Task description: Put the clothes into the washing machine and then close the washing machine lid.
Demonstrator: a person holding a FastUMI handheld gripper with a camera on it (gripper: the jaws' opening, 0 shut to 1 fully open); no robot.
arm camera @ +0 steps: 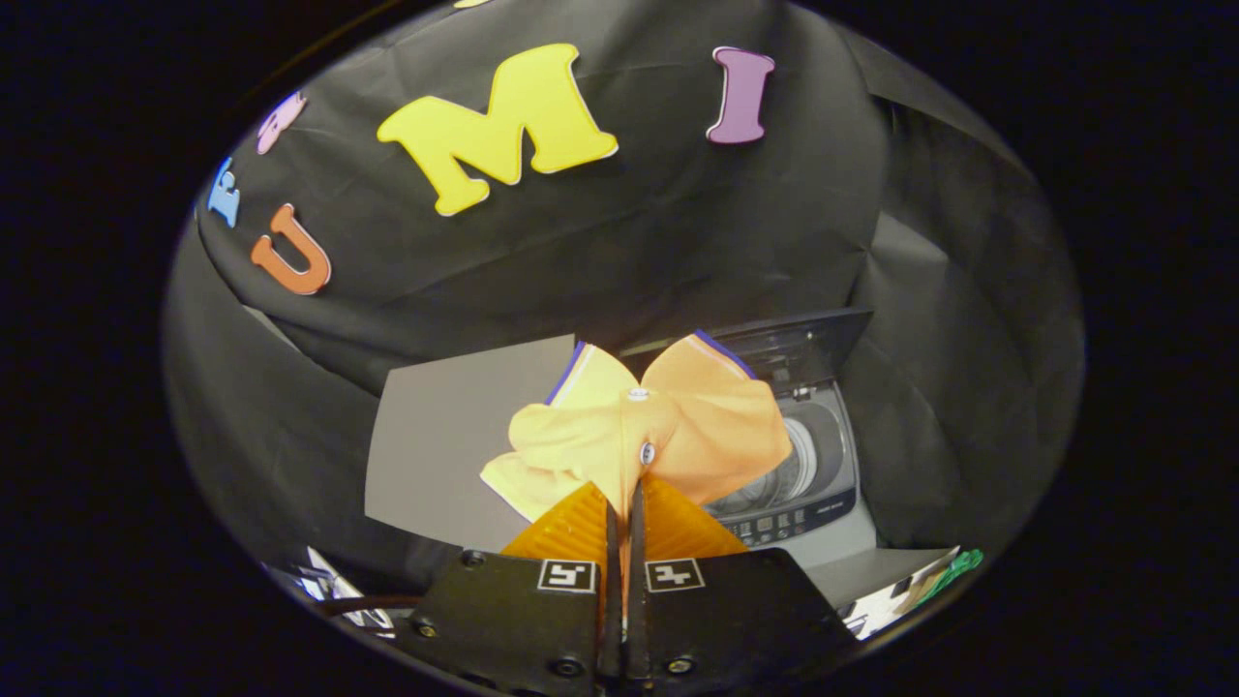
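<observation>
**Jaws pinched on the yellow shirt**

Pressed almost together, your gripper (622, 503) fingers pinch a fold of the soft yellow-orange polo shirt with dark blue collar trim (644, 426). You hold the cloth lifted, just ahead of the fingertips at the centre of the frame; two small white buttons show along its placket. Each finger base carries a square black-and-white marker (566, 575), bearing a pattern rather than words. Right of centre, behind the shirt, stands the small grey top-loading washing machine (803, 508), its dark lid (803, 344) raised upright and the drum open. Its front control panel has printing too small for you to read. Left of the shirt lies a flat grey board (455, 445).
</observation>
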